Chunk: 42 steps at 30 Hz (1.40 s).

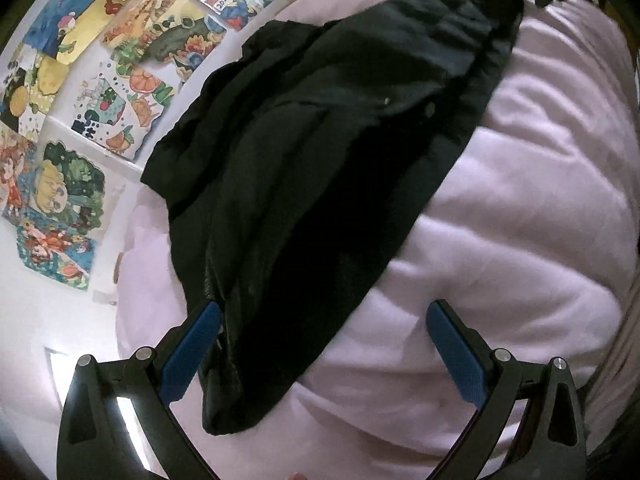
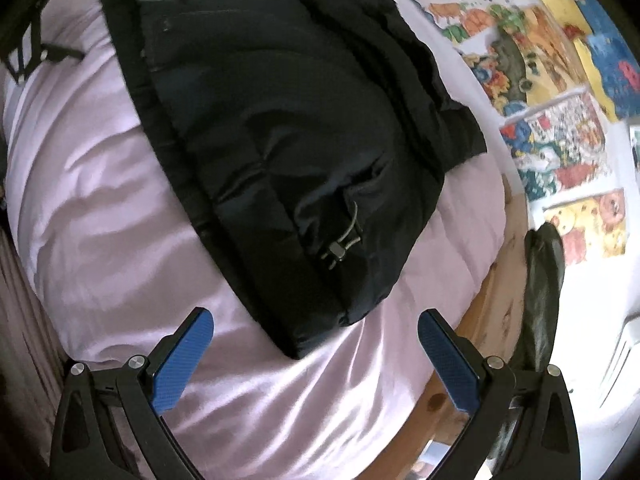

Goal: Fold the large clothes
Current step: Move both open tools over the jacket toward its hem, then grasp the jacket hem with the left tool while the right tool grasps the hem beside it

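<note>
Closest in the left wrist view: left gripper (image 1: 322, 344) with two blue-padded fingers (image 1: 191, 350), jaws spread wide, nothing clamped. Left pad touching or just overlapping the near end of one black padded jacket (image 1: 320, 152); cannot tell whether touching. Jacket spread lengthwise over a pale pink quilted bed cover (image 1: 520, 220), its dark folds hard to read. Two small snaps (image 1: 430, 109) visible near the middle. Colourful drawings pinned on the white wall (image 1: 100, 92), too many and too cropped to count.

Closest in the right wrist view: right gripper (image 2: 316, 354), jaws wide apart, empty, hanging above the cover just short of the jacket's near corner. One grey cord with toggle (image 2: 340, 250) on the jacket. Wooden bed frame (image 2: 496, 300) partly hidden.
</note>
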Each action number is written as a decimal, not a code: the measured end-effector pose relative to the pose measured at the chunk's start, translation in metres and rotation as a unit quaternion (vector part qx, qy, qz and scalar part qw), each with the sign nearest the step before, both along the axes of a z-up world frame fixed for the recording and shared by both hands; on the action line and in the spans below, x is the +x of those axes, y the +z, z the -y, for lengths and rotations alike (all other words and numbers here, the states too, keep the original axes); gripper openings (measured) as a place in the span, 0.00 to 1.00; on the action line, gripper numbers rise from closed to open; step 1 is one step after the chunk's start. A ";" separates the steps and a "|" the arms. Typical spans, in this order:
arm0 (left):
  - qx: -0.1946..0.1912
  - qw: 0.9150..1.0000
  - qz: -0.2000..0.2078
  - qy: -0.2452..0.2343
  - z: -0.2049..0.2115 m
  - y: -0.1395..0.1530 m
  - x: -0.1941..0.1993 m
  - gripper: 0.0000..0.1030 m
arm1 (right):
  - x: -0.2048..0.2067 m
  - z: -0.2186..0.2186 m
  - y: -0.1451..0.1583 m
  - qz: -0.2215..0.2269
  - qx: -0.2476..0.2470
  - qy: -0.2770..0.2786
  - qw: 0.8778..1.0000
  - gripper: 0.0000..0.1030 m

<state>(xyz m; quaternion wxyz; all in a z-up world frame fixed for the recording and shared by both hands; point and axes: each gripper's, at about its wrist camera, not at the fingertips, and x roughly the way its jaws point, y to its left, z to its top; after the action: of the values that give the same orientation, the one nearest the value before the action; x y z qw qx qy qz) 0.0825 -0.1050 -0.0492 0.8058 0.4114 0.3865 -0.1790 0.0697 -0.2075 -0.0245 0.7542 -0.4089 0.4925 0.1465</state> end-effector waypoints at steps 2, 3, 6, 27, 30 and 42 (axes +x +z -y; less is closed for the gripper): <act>0.002 1.000 0.005 0.002 -0.006 -0.002 0.004 0.98 | 0.002 0.001 -0.001 0.002 -0.002 -0.004 1.000 1.00; 0.007 1.000 0.011 0.007 -0.008 -0.003 0.005 0.98 | 0.003 0.001 -0.001 0.004 -0.005 -0.006 1.000 1.00; 0.025 0.999 0.029 0.019 -0.014 -0.006 0.008 0.98 | 0.006 0.000 0.002 0.010 -0.001 -0.012 1.000 1.00; -0.019 0.999 0.027 -0.010 -0.056 0.002 0.004 0.98 | 0.011 -0.026 0.000 0.000 0.112 -0.022 0.993 1.00; 0.004 0.999 0.045 0.008 -0.056 -0.003 0.009 0.99 | 0.008 -0.034 -0.012 -0.011 0.091 -0.006 0.996 1.00; -0.014 0.987 0.099 0.125 -0.081 0.020 0.035 0.99 | -0.001 -0.034 -0.045 -0.038 0.037 0.004 0.999 1.00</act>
<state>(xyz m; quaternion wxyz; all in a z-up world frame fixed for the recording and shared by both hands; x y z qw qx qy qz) 0.1177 -0.0240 -0.0288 0.8619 0.3640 0.3509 -0.0405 0.0686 -0.1738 -0.0691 0.7491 -0.3767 0.5133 0.1829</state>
